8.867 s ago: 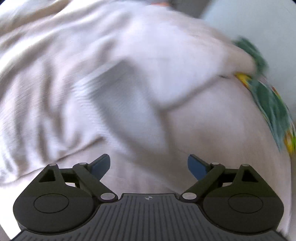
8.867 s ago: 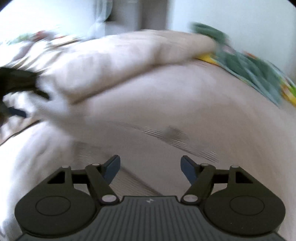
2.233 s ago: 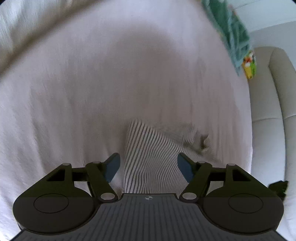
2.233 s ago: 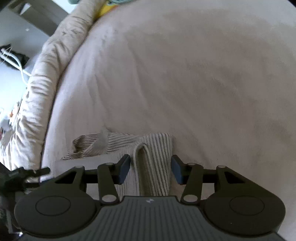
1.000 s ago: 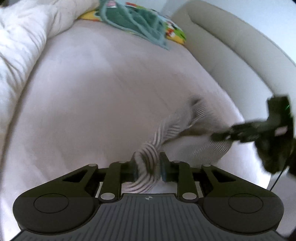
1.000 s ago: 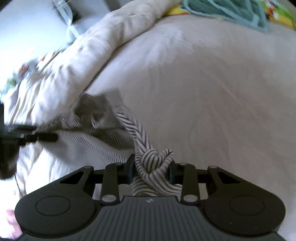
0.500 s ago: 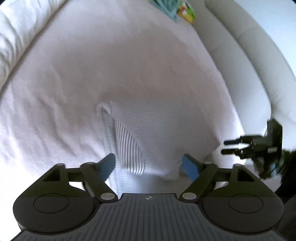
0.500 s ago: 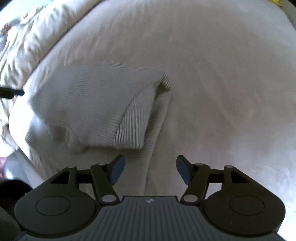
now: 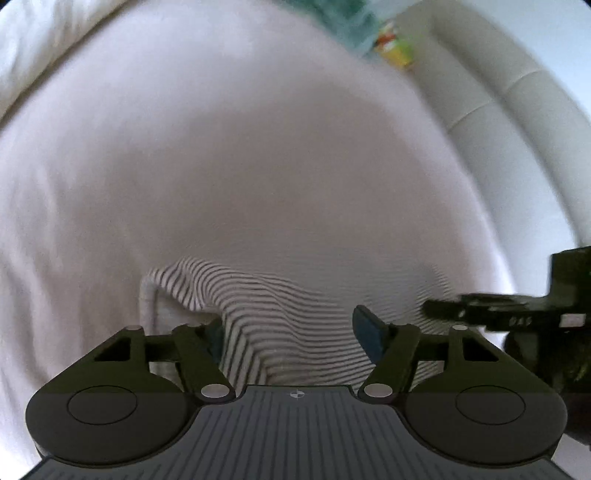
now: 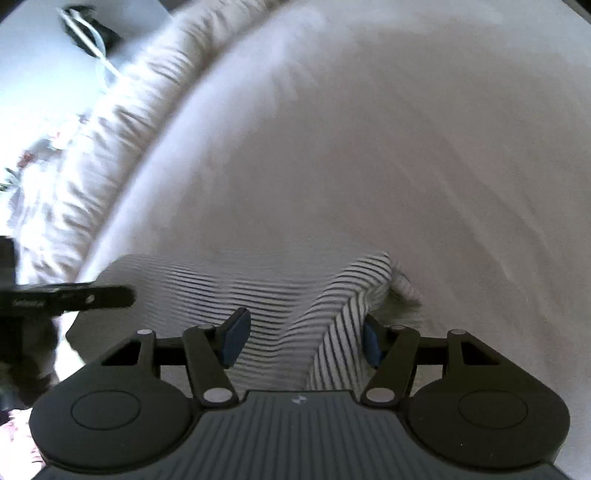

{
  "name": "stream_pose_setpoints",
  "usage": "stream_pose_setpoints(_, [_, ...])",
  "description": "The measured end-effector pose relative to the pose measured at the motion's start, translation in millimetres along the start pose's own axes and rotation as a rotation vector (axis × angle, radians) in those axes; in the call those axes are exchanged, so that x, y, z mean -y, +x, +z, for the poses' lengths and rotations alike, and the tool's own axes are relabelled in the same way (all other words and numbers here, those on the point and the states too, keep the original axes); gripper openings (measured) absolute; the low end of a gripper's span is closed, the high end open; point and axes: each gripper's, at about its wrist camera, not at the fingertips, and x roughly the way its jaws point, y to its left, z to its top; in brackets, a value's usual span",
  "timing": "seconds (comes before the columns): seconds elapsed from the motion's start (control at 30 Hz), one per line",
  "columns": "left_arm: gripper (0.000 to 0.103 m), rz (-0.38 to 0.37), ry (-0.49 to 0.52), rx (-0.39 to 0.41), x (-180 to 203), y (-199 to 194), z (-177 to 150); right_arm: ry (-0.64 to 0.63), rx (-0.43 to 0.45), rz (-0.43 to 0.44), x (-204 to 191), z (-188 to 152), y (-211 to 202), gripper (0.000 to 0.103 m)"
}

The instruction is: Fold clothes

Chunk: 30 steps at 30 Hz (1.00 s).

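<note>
Off to the left of your left gripper [image 9: 291, 328] the bunched pale duvet [image 9: 33, 48] runs along the edge of the bed sheet [image 9: 258, 166], well clear of the work; straight ahead and just under the tips lies the striped garment [image 9: 266, 314], spread on the sheet with its left-hand edge humped up into a soft fold beside your left finger. That gripper's jaws stand apart and are closing in, with striped cloth lying between them but neither pad pressing on it. Further to the right in the same view your right gripper [image 9: 480, 308] shows side-on over the garment's far end, and beyond it the cream upholstered bed frame [image 9: 498, 110] curves away, with a green and yellow cloth [image 9: 369, 29] near the head of the bed. From the right wrist, your left gripper [image 10: 74, 295] pokes in from the left over the flat striped panel [image 10: 207, 280]; your right gripper [image 10: 301, 341] hangs over a raised striped fold [image 10: 354, 291], jaws apart, the fold between them and not clamped. I judge a fold has just been laid and you are setting up for the next one. That calls for both pairs of jaws to pinch the near edge at matching spots, taking every layer, then to lift together and carry it evenly over the far part so the hump flattens rather than bunches
</note>
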Motion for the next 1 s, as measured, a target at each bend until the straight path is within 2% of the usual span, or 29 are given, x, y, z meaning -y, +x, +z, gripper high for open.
stream_pose_setpoints(0.07, [0.078,-0.01,-0.001,-0.005,-2,-1,5,-0.004,-0.017,-0.009,3,4,-3,0.063])
stream_pose_setpoints(0.17, [0.092,-0.016,-0.075,-0.096,-22,15,11,0.093,-0.078,-0.008,21,6,12,0.063])
stream_pose_setpoints(0.27, [0.092,-0.042,-0.143,-0.128,-42,33,13,0.213,-0.082,0.032,38,10,23,0.07])
stream_pose_setpoints(0.33, [0.092,-0.054,-0.18,-0.095,-45,34,16,0.256,-0.064,0.042,41,15,29,0.071])
stream_pose_setpoints(0.47, [0.084,-0.061,-0.176,-0.019,-45,20,30,0.23,0.011,0.047,34,32,21,0.071])
stream_pose_setpoints(0.53, [0.084,-0.059,-0.146,-0.001,-45,11,34,0.178,0.029,0.048,32,40,15,0.071])
stream_pose_setpoints(0.67, [0.084,-0.004,-0.065,-0.085,-44,7,14,0.059,-0.053,0.014,31,27,6,0.071])
stream_pose_setpoints(0.73, [0.084,-0.007,-0.064,-0.114,-43,6,-3,0.032,-0.105,0.023,33,12,1,0.071])
stream_pose_setpoints(0.83, [0.084,-0.02,-0.072,-0.127,-43,1,-24,0.033,-0.127,0.029,31,-7,3,0.072])
stream_pose_setpoints(0.9, [0.077,0.0,-0.054,-0.111,-41,-3,-29,0.033,-0.139,0.032,29,-19,4,0.072])
stream_pose_setpoints(0.93, [0.061,0.017,-0.039,-0.103,-38,-4,-29,0.018,-0.123,0.017,22,-16,7,0.068])
stream_pose_setpoints(0.97, [0.048,0.036,-0.016,-0.096,-31,-4,-27,0.002,-0.108,0.004,16,-14,10,0.051])
stream_pose_setpoints(1.0, [0.041,0.049,0.007,-0.088,-23,-4,-26,-0.012,-0.106,0.007,12,-14,3,0.037])
